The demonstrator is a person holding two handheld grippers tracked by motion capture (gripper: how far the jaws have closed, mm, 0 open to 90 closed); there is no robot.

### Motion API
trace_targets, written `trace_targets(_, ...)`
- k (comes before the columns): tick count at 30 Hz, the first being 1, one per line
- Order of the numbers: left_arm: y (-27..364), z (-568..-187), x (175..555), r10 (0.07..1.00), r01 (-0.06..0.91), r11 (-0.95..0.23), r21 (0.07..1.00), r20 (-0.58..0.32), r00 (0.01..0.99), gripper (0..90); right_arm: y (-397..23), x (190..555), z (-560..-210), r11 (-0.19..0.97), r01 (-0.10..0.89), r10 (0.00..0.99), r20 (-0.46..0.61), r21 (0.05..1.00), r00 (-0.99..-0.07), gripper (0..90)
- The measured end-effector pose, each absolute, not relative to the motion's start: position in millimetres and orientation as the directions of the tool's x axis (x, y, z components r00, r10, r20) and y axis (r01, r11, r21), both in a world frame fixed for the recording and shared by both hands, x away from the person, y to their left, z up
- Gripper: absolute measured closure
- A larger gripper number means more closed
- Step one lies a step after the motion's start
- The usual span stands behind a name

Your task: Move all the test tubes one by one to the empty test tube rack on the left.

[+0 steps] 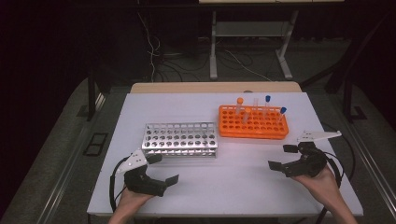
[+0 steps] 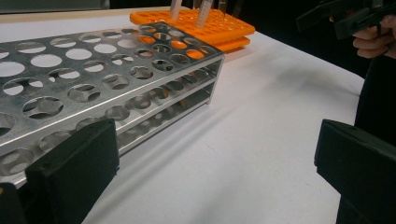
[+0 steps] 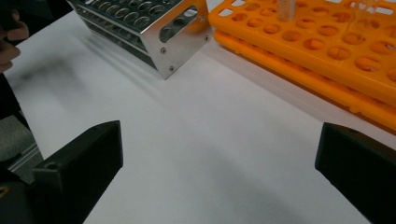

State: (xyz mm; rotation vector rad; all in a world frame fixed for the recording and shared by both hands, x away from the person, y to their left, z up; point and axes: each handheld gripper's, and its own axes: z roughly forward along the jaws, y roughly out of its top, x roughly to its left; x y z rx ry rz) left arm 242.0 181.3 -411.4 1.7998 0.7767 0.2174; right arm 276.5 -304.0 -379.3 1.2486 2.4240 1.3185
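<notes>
Setting: I sat at a white table (image 1: 233, 186) with a gripper in each hand, both resting near its front edge.
Left gripper (image 1: 164, 170): its jaws were spread wide and held nothing; it lay just in front of the metal rack (image 1: 180, 138).
Right gripper (image 1: 280, 157): its jaws were also spread and empty; it sat near the front right corner of the orange rack (image 1: 253, 122), apart from it.
Metal rack: a silver rack with rows of round holes, all empty as far as I could see, at mid-table, left of the orange one.
Orange rack: it stood at the back right, near the metal rack's end but not touching, with a few capped tubes upright along its far side.
Tubes: one orange-capped tube (image 1: 239, 105) and two blue-capped tubes (image 1: 267, 104) were clear; others looked pale and hard to count.
Step in hand, as I judged it: reaching for a tube with the right gripper.
Doing it well: I would come in from above, keep the jaws spread until they straddled one tube below its cap, squeeze gently, then lift straight up so the rack stayed put.
</notes>
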Motion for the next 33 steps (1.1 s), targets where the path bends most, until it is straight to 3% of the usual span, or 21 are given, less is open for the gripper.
trace_targets(20, 182, -412, 242, 0.604, 0.406, -0.173, 0.897, -0.229, 0.764, 0.0, -320, 324, -368, 0.286, 0.637, 0.753, 0.243, 0.716, -0.612, 0.5)
trace_targets(33, 182, -412, 243, 0.603, 0.406, -0.173, 0.897, -0.230, 0.764, 0.0, -338, 356, -368, 0.211, 0.661, 0.806, 0.254, 0.720, -0.535, 0.5)
